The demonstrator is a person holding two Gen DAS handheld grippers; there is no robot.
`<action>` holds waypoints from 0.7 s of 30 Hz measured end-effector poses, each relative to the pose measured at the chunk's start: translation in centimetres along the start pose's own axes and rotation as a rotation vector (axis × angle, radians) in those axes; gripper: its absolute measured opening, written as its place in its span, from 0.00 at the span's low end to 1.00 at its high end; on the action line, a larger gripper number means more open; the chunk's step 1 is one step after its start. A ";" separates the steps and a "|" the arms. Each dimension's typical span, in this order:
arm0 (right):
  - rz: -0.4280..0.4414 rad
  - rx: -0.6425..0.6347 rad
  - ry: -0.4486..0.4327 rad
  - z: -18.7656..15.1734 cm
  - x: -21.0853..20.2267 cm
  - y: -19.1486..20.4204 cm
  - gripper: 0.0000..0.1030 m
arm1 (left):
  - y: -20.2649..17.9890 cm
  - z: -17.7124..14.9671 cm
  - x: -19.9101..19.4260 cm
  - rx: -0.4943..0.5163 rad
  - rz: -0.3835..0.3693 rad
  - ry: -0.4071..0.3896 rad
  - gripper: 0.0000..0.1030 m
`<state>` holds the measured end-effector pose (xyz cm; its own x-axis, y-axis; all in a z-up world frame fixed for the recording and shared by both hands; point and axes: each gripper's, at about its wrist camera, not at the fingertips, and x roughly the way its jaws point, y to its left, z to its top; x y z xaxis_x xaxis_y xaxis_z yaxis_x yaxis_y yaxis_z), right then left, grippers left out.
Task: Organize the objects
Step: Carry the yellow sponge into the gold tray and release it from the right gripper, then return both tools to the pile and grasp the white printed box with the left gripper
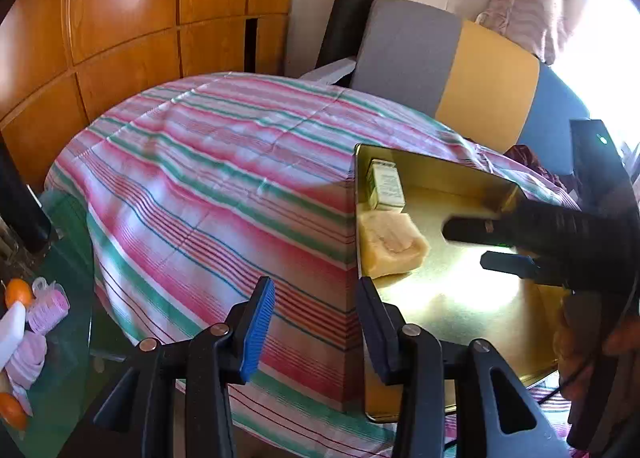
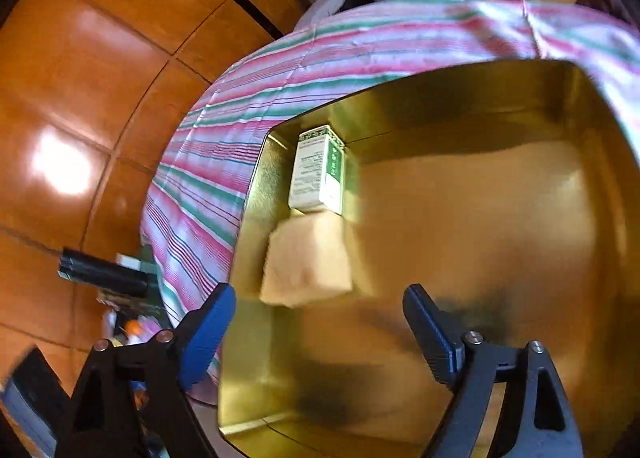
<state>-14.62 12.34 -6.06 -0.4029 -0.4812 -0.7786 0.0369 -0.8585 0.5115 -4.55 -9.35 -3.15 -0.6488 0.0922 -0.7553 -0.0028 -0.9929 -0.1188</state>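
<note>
right gripper [image 2: 316, 334] hangs spread and empty over the gold tin [image 2: 460, 98], soap bar [image 2: 308, 258] lying inside; left gripper [image 1: 316, 322] pinches the tin's near-left wall. next: fetch another item.

Glossy wooden wardrobe [image 1: 120, 18], perhaps sunlit

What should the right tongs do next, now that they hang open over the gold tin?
Probably lift out and go for another item. The right tongs are open and empty inside the gold tin; the yellow block already lies by the small green-and-white box, while loose things wait outside it.
</note>
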 end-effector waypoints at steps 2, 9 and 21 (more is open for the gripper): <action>-0.041 -0.053 -0.027 -0.7 -1.1 0.1 0.85 | -0.4 0.1 -0.4 0.007 -0.008 -0.008 0.41; -0.159 -0.170 -0.142 -3.5 -5.4 0.0 0.91 | -2.1 -0.2 -1.5 0.043 -0.042 -0.020 0.41; -0.343 -0.201 -0.307 -7.0 -13.6 -3.4 0.98 | -5.7 -0.9 -2.5 0.127 -0.110 -0.016 0.41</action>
<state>-2.87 20.55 0.24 -0.6722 -0.1166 -0.7311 0.0184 -0.9898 0.1410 -2.22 -3.80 -1.21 -0.6513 0.2005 -0.7318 -0.1697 -0.9785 -0.1171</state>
